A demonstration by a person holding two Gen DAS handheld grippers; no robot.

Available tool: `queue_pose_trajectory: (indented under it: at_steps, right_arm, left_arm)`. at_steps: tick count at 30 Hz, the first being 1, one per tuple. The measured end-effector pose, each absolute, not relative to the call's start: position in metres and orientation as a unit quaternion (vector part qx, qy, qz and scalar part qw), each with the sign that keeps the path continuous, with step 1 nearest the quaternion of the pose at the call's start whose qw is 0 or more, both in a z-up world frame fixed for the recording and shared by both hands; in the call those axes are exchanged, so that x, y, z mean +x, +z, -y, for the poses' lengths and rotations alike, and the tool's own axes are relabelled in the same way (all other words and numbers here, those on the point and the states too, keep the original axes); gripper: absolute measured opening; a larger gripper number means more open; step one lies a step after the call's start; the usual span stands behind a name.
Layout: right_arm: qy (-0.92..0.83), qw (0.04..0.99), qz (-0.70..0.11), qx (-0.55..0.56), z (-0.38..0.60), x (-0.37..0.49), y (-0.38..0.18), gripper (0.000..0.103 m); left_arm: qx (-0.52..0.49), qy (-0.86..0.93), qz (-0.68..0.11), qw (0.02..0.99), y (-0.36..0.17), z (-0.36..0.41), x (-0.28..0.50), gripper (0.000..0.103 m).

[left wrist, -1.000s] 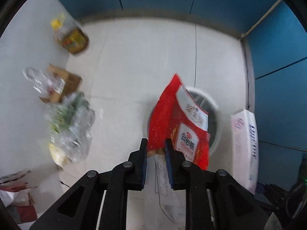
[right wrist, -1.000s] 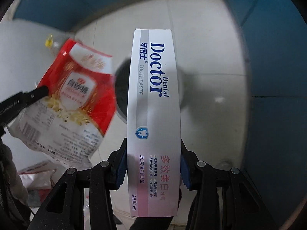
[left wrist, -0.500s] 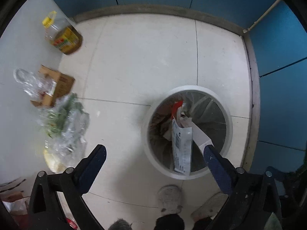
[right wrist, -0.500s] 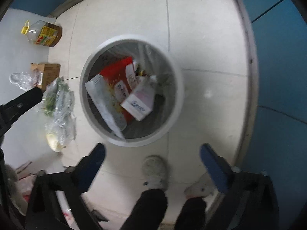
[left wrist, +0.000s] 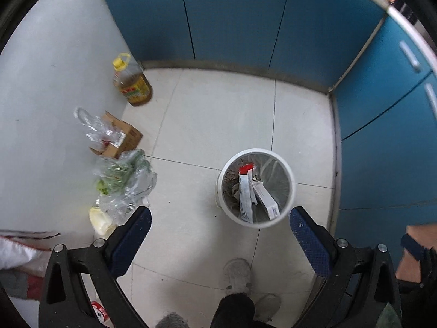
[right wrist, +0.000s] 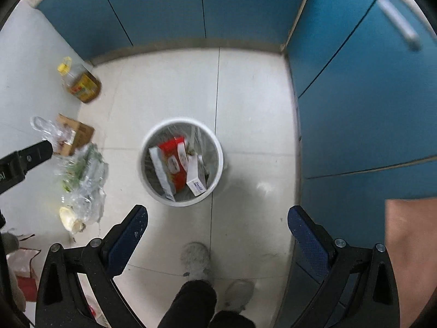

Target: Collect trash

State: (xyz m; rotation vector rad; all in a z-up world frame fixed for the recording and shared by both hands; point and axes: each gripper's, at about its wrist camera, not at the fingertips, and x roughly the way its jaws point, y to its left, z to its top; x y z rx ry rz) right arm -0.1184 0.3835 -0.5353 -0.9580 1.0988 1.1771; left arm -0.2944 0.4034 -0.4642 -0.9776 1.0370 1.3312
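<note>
A white round trash bin [left wrist: 290, 176] [right wrist: 220, 161] stands on the tiled floor. Inside it lie a red and white snack bag [left wrist: 245, 169] [right wrist: 170, 153] and a white toothpaste box [left wrist: 266, 198] [right wrist: 194, 176]. My left gripper [left wrist: 220, 217] is open and empty, high above the floor just in front of the bin. My right gripper [right wrist: 217, 216] is open and empty, also high above and in front of the bin. A left gripper finger [right wrist: 26, 160] shows at the left edge of the right wrist view.
A yellow-capped oil bottle [left wrist: 132, 82] [right wrist: 80, 82], a cardboard box [left wrist: 120, 139] [right wrist: 76, 135] and clear plastic bags with greens [left wrist: 123, 183] [right wrist: 83, 175] sit along the left wall. Blue cabinets [left wrist: 232, 16] [right wrist: 363, 95] enclose the back and right. The person's shoes [left wrist: 237, 273] [right wrist: 195, 258] are below.
Both grippers opened and dropped the snack bag and toothpaste box into the bin, then rose higher and pulled back, so the bin looks smaller.
</note>
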Motion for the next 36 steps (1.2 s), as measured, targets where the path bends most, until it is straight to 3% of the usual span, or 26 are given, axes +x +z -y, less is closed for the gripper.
queue_pose_trajectory:
  at_steps: [10, 17, 28, 36]
  right_arm:
    - [0.567, 0.621, -0.404, -0.360, -0.263, -0.115, -0.339, 0.103]
    - [0.608, 0.629, -0.363, -0.320, -0.183, -0.113, -0.236, 0.103]
    - [0.645, 0.629, -0.335, -0.275, -0.098, -0.106, -0.119, 0.103]
    - [0.668, 0.607, -0.346, -0.256, -0.074, -0.112, -0.066, 0.103]
  left_arm:
    - [-0.373, 0.605, -0.386, 0.588, -0.301, -0.271, -0.284, 0.103]
    - [-0.351, 0.631, -0.340, 0.603, -0.209, -0.190, -0.281, 0.103]
    - [-0.344, 0.623, -0.312, 0.629, -0.130, -0.131, -0.282, 0.103]
    - [-0.351, 0.600, -0.289, 0.659, -0.087, -0.111, -0.296, 0.103]
